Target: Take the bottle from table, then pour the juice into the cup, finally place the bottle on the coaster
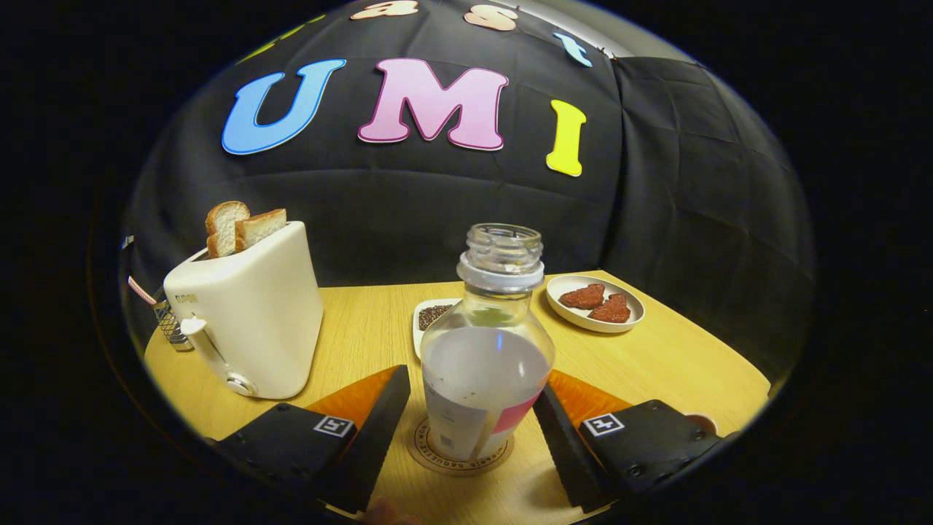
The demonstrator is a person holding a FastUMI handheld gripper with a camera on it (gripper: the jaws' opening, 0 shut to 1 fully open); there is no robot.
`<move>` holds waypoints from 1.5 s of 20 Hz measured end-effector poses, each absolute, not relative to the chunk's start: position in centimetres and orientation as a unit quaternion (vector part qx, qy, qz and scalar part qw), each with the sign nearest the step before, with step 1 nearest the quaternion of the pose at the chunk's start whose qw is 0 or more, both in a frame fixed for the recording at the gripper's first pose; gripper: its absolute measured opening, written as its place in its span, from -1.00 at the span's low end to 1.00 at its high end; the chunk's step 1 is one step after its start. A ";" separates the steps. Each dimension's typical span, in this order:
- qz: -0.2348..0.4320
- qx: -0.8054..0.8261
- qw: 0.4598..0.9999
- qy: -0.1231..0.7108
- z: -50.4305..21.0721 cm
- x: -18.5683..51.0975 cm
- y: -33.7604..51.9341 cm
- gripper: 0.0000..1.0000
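A clear, uncapped bottle [487, 343] holding pale, cloudy juice stands upright on a round printed coaster [453, 461] on the wooden table [656, 364]. My gripper [474, 386] is open with the bottle between its fingers. The left finger [379, 430] stands a little off the bottle's side. The right finger [557, 437] is very close to the label. A small part of a cup's rim [703, 421] peeks out just behind the right finger's body.
A cream toaster [251, 313] with two bread slices stands to the left of the bottle. Beyond the bottle sit a small white dish of dark seeds [431, 315] and an oval plate [596, 305] with reddish pieces. A metal grater [171, 329] sits behind the toaster.
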State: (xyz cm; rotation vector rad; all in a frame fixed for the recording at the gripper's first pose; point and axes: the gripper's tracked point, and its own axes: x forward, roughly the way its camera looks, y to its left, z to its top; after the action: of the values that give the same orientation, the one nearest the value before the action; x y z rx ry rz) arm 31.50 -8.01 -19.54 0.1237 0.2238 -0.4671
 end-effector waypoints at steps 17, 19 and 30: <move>-0.159 0.065 0.985 0.029 -9.0 18.4 -3.0 0.95; -0.137 0.055 0.989 0.013 -7.0 16.1 -1.5 0.95; -0.053 0.032 0.998 -0.013 -1.8 5.8 6.4 0.94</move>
State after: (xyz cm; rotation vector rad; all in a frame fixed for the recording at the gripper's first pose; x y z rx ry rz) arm 5.81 6.44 -1.85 0.0649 -0.0269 -0.1070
